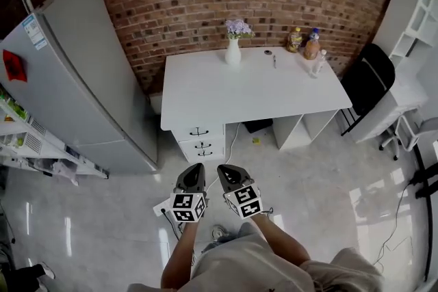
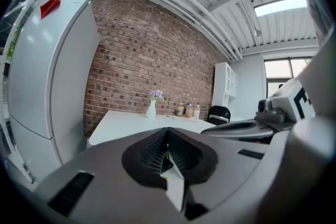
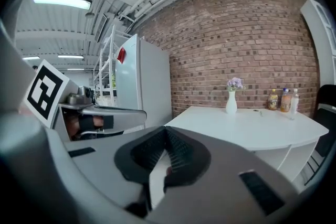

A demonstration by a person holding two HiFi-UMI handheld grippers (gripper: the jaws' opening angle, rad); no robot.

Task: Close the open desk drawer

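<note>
A white desk stands against the brick wall, with a stack of three drawers with black handles under its left end. The top drawer seems to stick out slightly past the desk edge; how far is hard to tell. My left gripper and right gripper are side by side over the floor, well short of the drawers and pointing at them. Both are shut with nothing in them. The left gripper and the right gripper each look over closed jaws at the desk.
A vase of flowers, bottles and a small item sit on the desk. A grey fridge stands left, shelving beyond it. A black chair and white shelves are right. A cable and a power strip lie on the floor.
</note>
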